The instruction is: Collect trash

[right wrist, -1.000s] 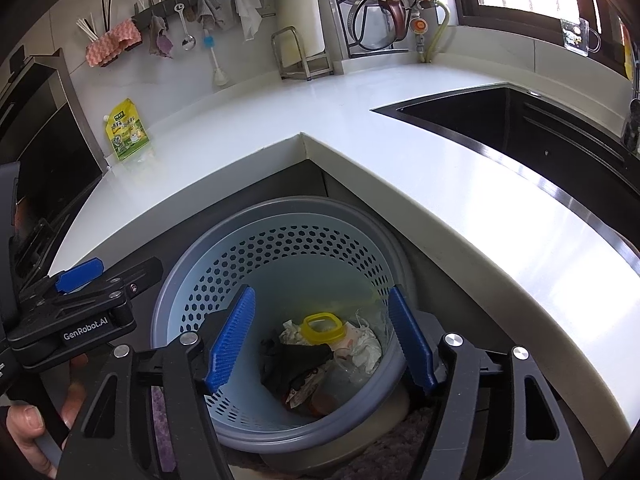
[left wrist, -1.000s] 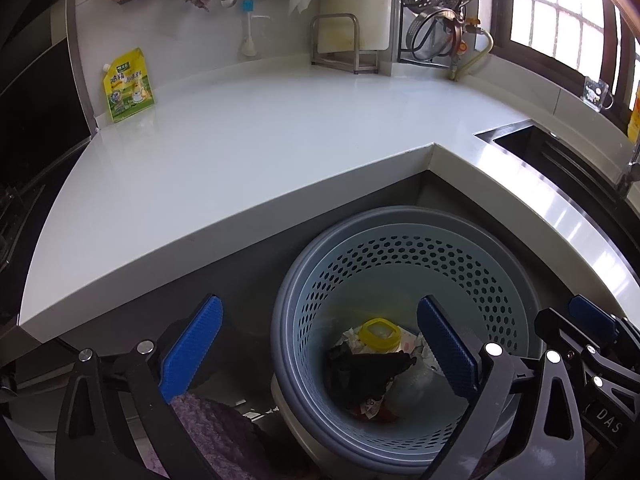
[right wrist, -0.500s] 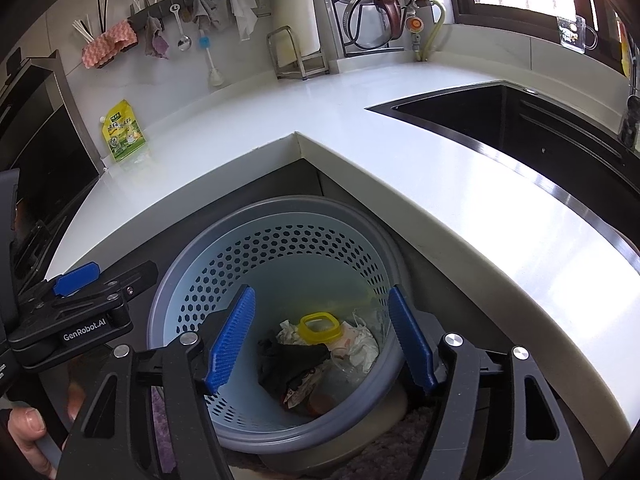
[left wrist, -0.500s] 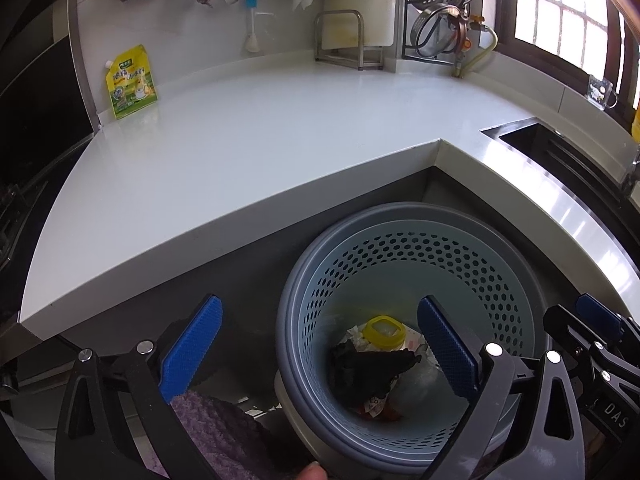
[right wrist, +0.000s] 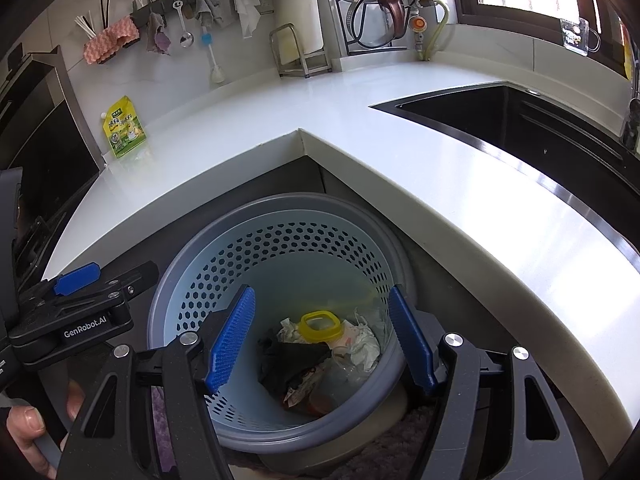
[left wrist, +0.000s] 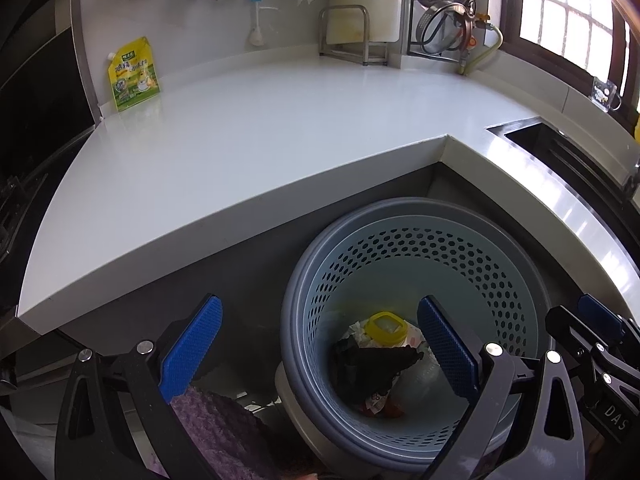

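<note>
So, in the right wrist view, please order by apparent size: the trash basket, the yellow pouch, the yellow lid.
1. trash basket
2. yellow pouch
3. yellow lid
The pouch and lid look similar; the pouch stands farther away, so that order is unsure.

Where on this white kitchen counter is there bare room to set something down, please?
The white L-shaped countertop is bare from its inner corner back toward the yellow-green spouted pouch at the left wall, and along the strip beside the black sink. It is crowded along the back wall, by the metal rack, and inside the grey perforated bin.

Right tongs [right wrist: 320, 340] agape over bin [right wrist: 192, 280] — trash [right wrist: 320, 352] inside.
</note>
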### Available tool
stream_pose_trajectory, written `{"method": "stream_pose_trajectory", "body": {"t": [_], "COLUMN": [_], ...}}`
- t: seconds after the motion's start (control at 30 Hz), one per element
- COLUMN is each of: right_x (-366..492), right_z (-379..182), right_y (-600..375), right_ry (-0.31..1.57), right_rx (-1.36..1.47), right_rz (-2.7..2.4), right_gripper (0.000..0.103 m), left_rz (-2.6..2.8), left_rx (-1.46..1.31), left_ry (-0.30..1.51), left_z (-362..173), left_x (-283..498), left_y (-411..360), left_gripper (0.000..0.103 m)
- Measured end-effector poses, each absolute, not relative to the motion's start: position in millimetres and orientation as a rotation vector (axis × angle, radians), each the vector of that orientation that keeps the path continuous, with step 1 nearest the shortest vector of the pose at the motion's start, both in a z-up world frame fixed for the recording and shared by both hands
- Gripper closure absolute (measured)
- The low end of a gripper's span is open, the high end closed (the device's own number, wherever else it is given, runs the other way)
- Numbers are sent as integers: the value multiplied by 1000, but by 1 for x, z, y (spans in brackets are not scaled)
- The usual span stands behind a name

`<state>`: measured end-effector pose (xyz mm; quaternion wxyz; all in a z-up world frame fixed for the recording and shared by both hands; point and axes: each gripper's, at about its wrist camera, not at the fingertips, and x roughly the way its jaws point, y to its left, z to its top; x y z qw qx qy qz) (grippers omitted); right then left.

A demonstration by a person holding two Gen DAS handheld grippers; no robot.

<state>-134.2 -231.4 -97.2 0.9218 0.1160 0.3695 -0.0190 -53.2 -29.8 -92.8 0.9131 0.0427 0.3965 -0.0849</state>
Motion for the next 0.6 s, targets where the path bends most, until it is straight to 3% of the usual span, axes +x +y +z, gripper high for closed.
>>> {"method": "stream_pose_trajectory", "body": {"t": [0.6], "right_x": [-134], "right_z": [-97], "right_y": [-230], "right_ry": [760], "right_rx": [237], "right_rz": [-39], "right_gripper": [37], "left_rz": [-174], "left_rx": [82], "left_ry": [819], "left_z": [-93], "left_x": [-53], "left_y": [-26], "left_gripper": [7]}}
